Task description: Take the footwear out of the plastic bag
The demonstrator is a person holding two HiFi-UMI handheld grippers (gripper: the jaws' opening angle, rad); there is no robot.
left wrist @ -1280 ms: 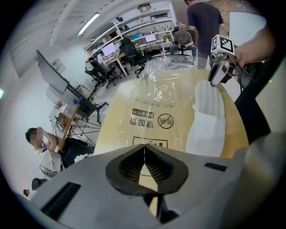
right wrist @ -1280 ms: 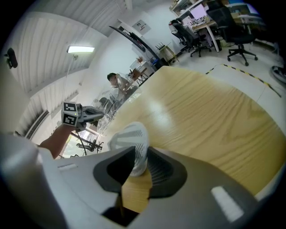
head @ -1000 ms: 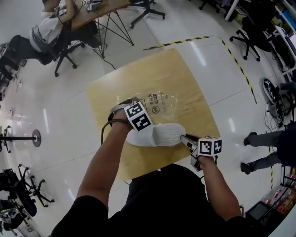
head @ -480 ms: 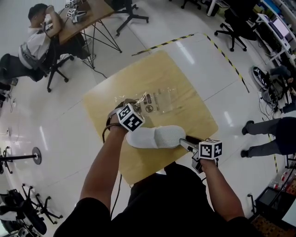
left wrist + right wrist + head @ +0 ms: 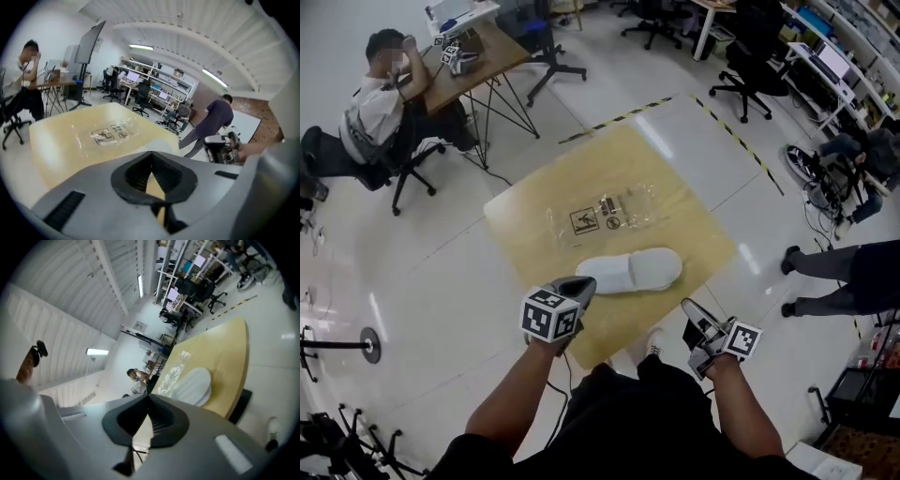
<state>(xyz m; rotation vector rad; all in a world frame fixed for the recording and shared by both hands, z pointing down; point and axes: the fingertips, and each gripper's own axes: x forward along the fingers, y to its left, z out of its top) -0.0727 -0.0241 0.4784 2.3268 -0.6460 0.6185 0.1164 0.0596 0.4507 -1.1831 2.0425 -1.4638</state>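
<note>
A white slipper (image 5: 630, 270) lies on the wooden table (image 5: 694, 234), outside the clear plastic bag (image 5: 605, 211), which lies flat just beyond it. My left gripper (image 5: 578, 285) hovers at the table's near edge, shut and empty, a little short of the slipper's heel end. Off the near right corner, my right gripper (image 5: 690, 308) is also shut with nothing in it. The right gripper view shows the slipper (image 5: 194, 385) and the bag (image 5: 171, 373) past its closed jaws (image 5: 149, 411). The left gripper view shows the bag (image 5: 110, 133) beyond its closed jaws (image 5: 151, 166).
A person sits at a desk (image 5: 464, 56) at the far left. Office chairs (image 5: 750, 66) stand at the back. Another person (image 5: 853, 277) stands on the floor at the right. Yellow-black tape (image 5: 736, 136) marks the floor round the table.
Both grippers have drawn back from the slipper toward me and off the tabletop. The slipper now lies free on the table, and the bag lies flat behind it.
</note>
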